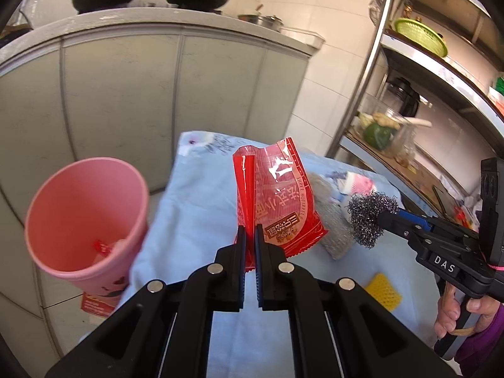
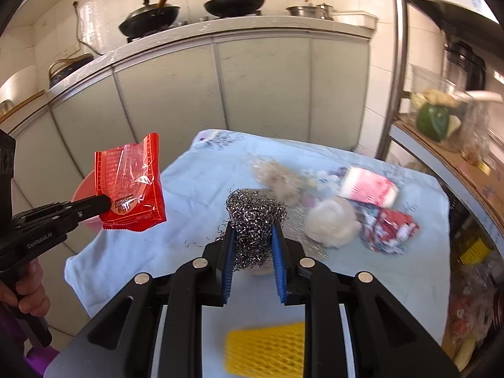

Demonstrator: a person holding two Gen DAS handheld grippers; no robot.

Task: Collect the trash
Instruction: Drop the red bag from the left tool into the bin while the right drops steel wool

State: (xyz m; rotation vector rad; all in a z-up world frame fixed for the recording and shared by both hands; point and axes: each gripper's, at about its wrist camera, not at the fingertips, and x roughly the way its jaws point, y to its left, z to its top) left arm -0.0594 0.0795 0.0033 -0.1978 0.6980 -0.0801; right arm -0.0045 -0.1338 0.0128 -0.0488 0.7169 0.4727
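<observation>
My left gripper is shut on the lower edge of a red snack wrapper, which hangs above the blue-clothed table. A pink bin stands just left of it with some scraps inside. My right gripper is shut on a ball of steel wool, lifted off the cloth. In the right wrist view the left gripper holds the red wrapper in front of the pink bin. In the left wrist view the steel wool sits at the right gripper.
On the cloth lie a white wad, a pink-and-white packet, a crumpled printed wrapper, a beige fluffy wad and a yellow foam net. Grey cabinets stand behind, a metal shelf rack at right.
</observation>
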